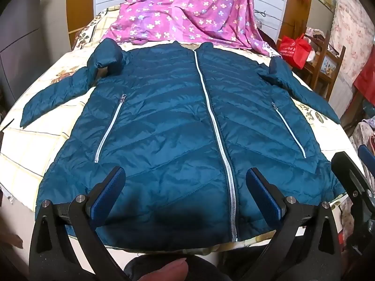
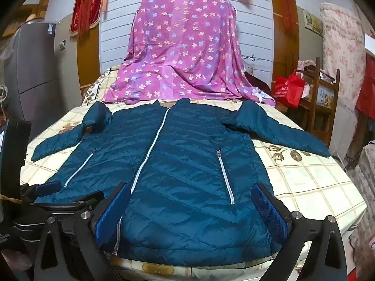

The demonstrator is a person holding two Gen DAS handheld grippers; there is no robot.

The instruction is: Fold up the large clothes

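A teal quilted jacket lies flat and face up on the bed, zipped shut with a white zipper, both sleeves spread out to the sides. It also shows in the right wrist view. My left gripper is open and empty, hovering over the hem near the zipper. My right gripper is open and empty, over the hem on the jacket's right half. The left gripper shows at the left edge of the right wrist view.
The bed has a cream checked floral sheet. A pink flowered cloth drapes over the headboard end. A red bag and a wooden chair stand right of the bed. A grey cabinet stands at left.
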